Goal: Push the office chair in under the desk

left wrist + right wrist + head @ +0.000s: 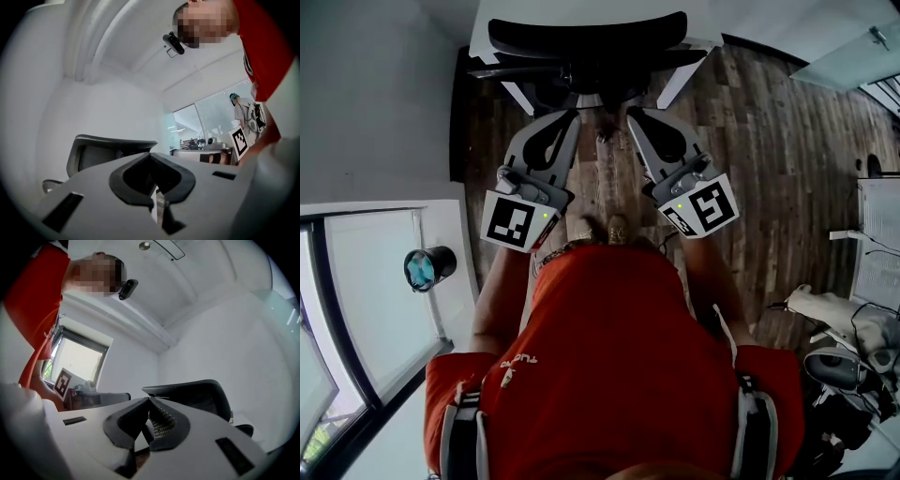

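Daylight is admitted through the window (82, 363); edges are bent and darkened by fisheye distortion; the wooden floor (787, 141) is dimly lit.

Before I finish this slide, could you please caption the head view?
Left gripper and right gripper, shut and empty, face the office chair at the white desk.

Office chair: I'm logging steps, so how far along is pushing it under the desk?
Done, it seems: the office chair stands with its backrest at the white desk edge. In hand: nothing; the left gripper and right gripper are shut, empty and clear of the chair. Left: probably nothing, though how deep the chair sits is hard to judge.
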The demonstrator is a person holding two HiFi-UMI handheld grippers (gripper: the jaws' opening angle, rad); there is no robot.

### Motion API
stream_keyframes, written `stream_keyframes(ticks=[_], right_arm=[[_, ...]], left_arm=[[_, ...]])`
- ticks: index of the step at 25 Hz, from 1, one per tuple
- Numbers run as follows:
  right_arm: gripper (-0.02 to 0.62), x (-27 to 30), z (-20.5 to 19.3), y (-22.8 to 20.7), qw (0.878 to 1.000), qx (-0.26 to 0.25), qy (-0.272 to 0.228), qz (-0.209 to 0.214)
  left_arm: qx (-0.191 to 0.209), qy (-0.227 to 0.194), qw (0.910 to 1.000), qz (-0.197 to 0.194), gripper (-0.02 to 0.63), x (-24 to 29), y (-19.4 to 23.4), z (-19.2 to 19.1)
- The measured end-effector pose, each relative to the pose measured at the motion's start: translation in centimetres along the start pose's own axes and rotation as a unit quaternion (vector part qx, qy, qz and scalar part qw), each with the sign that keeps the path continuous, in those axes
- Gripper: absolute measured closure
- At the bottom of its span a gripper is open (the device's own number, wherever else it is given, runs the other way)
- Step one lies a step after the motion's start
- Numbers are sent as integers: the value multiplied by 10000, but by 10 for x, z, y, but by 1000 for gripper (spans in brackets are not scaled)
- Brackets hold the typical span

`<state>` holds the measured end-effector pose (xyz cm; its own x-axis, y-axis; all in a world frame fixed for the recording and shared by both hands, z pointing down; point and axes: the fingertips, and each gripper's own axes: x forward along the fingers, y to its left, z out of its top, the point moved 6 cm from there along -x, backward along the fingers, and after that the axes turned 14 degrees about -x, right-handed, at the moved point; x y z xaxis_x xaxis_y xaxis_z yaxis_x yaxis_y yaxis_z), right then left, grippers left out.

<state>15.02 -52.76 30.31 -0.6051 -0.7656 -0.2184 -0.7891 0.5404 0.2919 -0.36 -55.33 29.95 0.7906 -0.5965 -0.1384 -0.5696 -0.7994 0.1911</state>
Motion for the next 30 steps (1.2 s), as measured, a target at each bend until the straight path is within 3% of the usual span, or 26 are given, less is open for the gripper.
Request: stream_keyframes(ticks=[5, 15, 19, 30], right_arm=[[571, 0, -5, 13, 9995, 310, -25, 39], [571, 5, 2, 19, 9998, 129, -35, 171], [571, 2, 2, 15, 9999, 99, -17, 140], [571, 1, 3, 8, 9999, 52, -7, 105]], left_arm=[[-220, -79, 9997, -62, 597, -3, -6, -4], [-235, -201, 9994, -137, 597, -1, -4, -1], [-202, 35, 9998, -15, 597, -2, -1, -5], [-164, -31, 9999, -29, 597, 1, 1, -4]])
